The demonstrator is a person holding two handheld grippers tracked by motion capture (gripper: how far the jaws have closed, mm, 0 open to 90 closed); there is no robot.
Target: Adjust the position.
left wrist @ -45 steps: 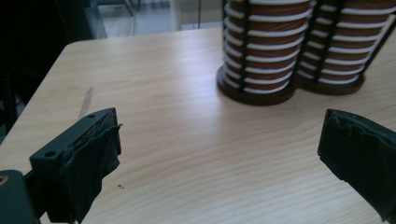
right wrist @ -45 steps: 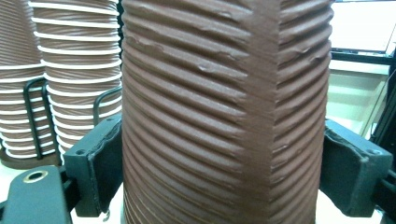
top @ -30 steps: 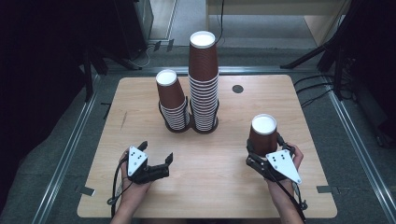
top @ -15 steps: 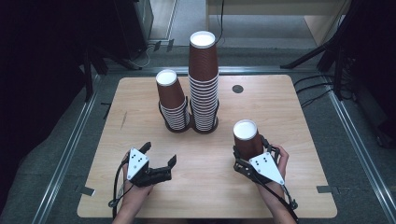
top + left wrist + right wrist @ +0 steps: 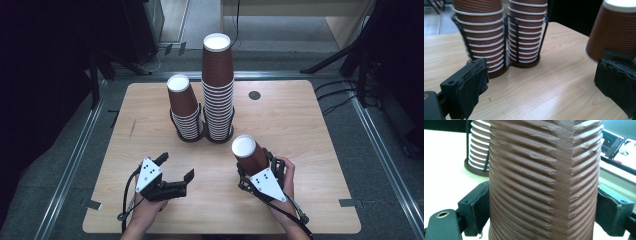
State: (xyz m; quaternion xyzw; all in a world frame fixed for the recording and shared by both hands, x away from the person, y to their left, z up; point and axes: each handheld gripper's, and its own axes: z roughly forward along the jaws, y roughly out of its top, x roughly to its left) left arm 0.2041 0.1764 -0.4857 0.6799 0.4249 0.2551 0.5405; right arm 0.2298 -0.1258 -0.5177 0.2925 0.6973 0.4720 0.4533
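Observation:
My right gripper is shut on a brown ribbed paper cup, held upside down with its white base up, above the table right of centre. In the right gripper view the cup stands between both pads, its wall dented. My left gripper rests open and empty at the front left. In the left gripper view its pads stand wide apart, with the held cup at the upper right. A short stack and a tall stack of matching cups stand in a black wire holder.
The wooden table has a small dark round disc behind the stacks at the right. Metal rails run along the floor on both sides. Dark equipment and cables lie beyond the far edge.
My right gripper has carried the cup leftwards and a little lower, from the table's right side towards its middle. The left gripper has stayed where it was.

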